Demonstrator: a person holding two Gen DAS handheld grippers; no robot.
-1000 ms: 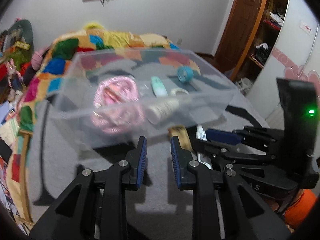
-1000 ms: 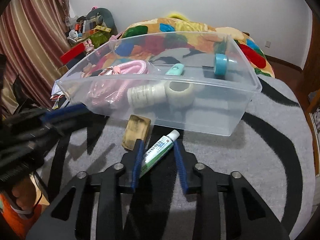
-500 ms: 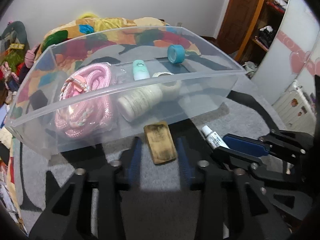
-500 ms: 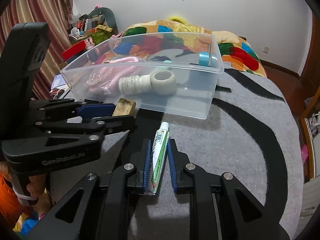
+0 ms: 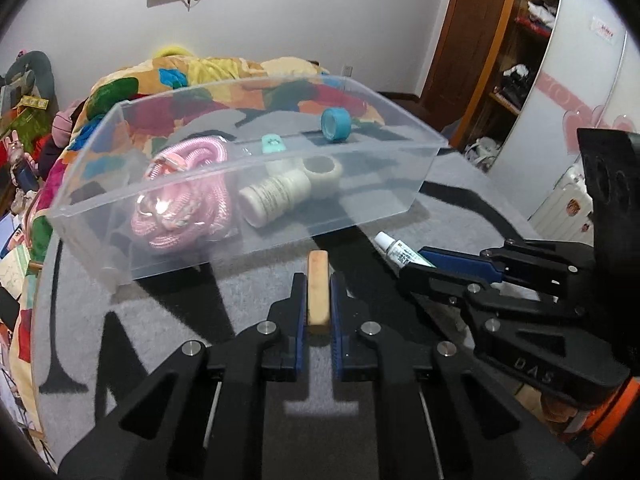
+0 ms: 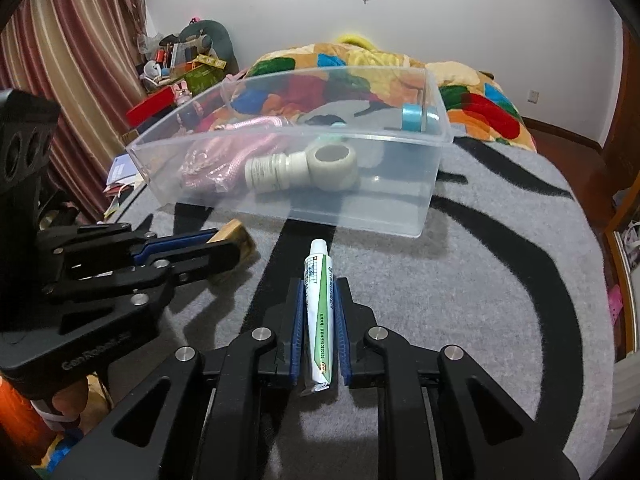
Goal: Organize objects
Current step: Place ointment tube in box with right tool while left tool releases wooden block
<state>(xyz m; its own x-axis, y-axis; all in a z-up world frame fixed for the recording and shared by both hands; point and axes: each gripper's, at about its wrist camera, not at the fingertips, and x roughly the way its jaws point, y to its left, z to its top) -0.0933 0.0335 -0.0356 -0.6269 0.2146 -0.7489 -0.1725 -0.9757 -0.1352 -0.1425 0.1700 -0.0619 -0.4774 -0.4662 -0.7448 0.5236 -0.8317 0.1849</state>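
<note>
My left gripper [image 5: 318,280] is shut on a small wooden block [image 5: 317,286], held on edge in front of the clear plastic bin [image 5: 280,232]. My right gripper [image 6: 319,286] is shut on a white-and-green tube [image 6: 319,312], cap pointing at the bin [image 6: 360,212]. The block [image 6: 236,236] also shows in the right wrist view, in the left gripper [image 6: 224,246]. The tube [image 5: 394,248] shows in the left wrist view, in the right gripper [image 5: 416,268]. The bin holds pink rope [image 5: 184,196], a white bottle [image 5: 276,198], a tape roll [image 5: 322,172], blue tape [image 5: 335,124] and a teal item [image 5: 273,145].
The bin stands on a grey rug with black stripes [image 6: 500,280] over a bed. A colourful quilt [image 6: 360,64] lies behind it. Clutter and a curtain [image 6: 60,60] are at the left, a door and shelves [image 5: 500,40] at the right.
My left gripper has closed on the wooden block and turned it on edge. My right gripper has closed on the tube and both have drawn back a little from the bin.
</note>
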